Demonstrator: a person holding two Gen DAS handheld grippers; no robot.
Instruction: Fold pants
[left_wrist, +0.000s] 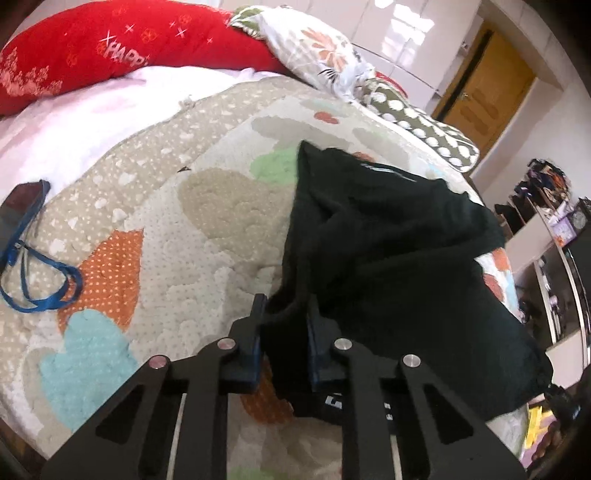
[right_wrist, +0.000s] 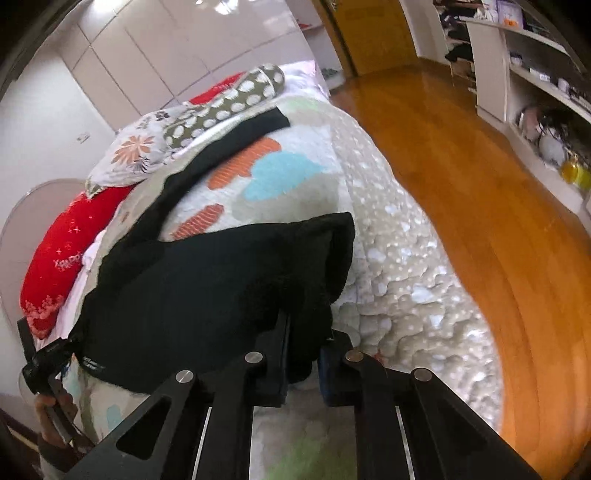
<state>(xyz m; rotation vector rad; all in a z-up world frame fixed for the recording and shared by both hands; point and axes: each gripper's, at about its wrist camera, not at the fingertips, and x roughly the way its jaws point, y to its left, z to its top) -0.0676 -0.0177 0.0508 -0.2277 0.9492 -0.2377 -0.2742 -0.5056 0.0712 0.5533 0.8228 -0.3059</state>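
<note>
The black pants (left_wrist: 388, 251) lie on a patterned quilt (left_wrist: 166, 229) on the bed. My left gripper (left_wrist: 286, 306) is shut on one near corner of the pants. In the right wrist view the pants (right_wrist: 207, 295) bunch in a raised fold, with a leg stretching away toward the pillows. My right gripper (right_wrist: 306, 325) is shut on the other near corner, held a little above the quilt (right_wrist: 388, 266). The left gripper (right_wrist: 44, 362) and the hand holding it show at the lower left of that view.
A red pillow (left_wrist: 110, 48), a floral pillow (left_wrist: 314, 48) and a spotted pillow (left_wrist: 417, 125) lie at the bed's head. A blue strap (left_wrist: 40, 280) lies on the quilt at the left. Wooden floor (right_wrist: 461, 155) and shelves (right_wrist: 535, 74) lie right of the bed.
</note>
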